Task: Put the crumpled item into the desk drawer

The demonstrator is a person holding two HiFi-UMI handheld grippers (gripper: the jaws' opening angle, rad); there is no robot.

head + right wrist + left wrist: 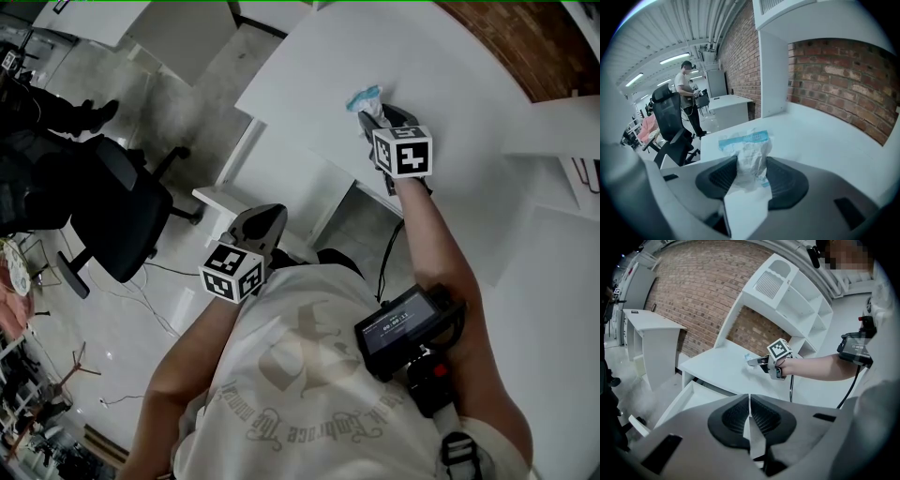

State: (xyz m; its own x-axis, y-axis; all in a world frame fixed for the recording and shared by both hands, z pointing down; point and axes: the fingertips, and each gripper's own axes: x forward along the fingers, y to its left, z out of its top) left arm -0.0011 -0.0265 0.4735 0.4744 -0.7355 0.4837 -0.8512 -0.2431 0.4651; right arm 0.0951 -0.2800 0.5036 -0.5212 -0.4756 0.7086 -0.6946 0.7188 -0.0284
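The crumpled white-and-blue paper wrapper (746,140) is pinched in the right gripper (751,165) above the white bench (825,136). Only its lower part is caught, so it could slip out short of the open white drawer (689,401). The left gripper (749,400) is pressed together, empty.

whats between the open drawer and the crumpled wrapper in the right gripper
Just bare desk top between drawer and wrapper; the left gripper view shows it.
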